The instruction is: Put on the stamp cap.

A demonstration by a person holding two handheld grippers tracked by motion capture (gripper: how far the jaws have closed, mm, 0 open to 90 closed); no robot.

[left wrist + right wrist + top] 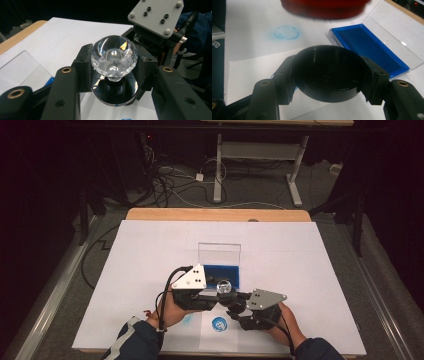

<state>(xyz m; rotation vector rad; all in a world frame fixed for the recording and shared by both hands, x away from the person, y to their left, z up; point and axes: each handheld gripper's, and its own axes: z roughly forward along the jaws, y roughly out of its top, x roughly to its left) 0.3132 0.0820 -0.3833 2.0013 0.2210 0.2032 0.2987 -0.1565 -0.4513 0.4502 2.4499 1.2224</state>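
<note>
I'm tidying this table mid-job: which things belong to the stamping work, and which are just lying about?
In use:
- clear faceted crystal stamp handle, clamped in the left hand-held gripper
- round black stamp cap, clamped in the right hand-held gripper
- blue ink pad in its open clear case
- white paper sheet with a round blue stamp print

Lying about:
- tangled cables on the floor
- white-legged desk frame

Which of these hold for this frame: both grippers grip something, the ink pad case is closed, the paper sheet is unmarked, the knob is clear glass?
1. The left gripper is shut on the clear faceted glass knob. True.
2. The right gripper is open. False: it is shut on the round black cap.
3. The blue ink pad case is closed. False: its clear lid stands up.
4. The white paper sheet is unmarked. False: it bears a round blue stamp print.
</note>
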